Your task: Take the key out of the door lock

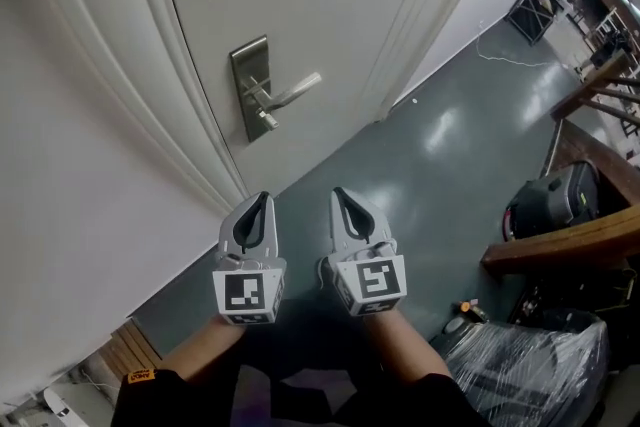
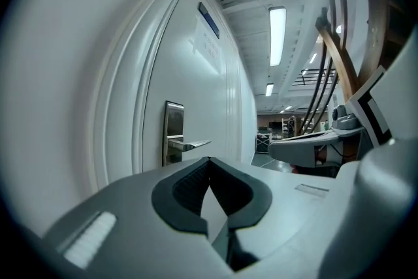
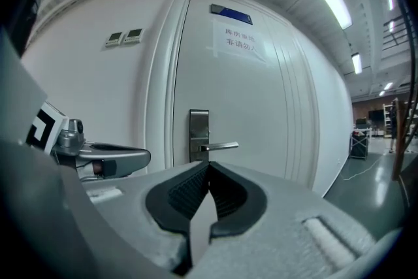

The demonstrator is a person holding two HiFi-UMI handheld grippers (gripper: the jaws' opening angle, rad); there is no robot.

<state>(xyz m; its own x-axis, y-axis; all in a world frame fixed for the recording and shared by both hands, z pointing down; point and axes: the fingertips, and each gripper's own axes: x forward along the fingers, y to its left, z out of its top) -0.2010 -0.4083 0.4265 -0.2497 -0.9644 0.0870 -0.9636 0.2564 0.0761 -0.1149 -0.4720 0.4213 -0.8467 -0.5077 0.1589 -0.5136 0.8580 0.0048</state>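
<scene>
A white door carries a brushed-metal lock plate point(image 1: 250, 87) with a lever handle point(image 1: 292, 93). Just under the lever a small metal stub, apparently the key point(image 1: 268, 121), sticks out of the plate. My left gripper point(image 1: 264, 197) and right gripper point(image 1: 338, 192) hover side by side in front of the door, well short of the lock, both shut and empty. The right gripper view has the plate point(image 3: 199, 132) and lever point(image 3: 221, 146) straight ahead above the shut jaws point(image 3: 209, 165). In the left gripper view the plate point(image 2: 173, 131) stands beyond the shut jaws point(image 2: 209, 160). The jaws hide the key in both gripper views.
The moulded door frame point(image 1: 180, 115) runs left of the lock. A paper notice point(image 3: 238, 40) hangs high on the door. On the grey-green floor to the right are a black case point(image 1: 555, 200), wooden beams point(image 1: 570, 245) and a plastic-wrapped bundle point(image 1: 530, 365).
</scene>
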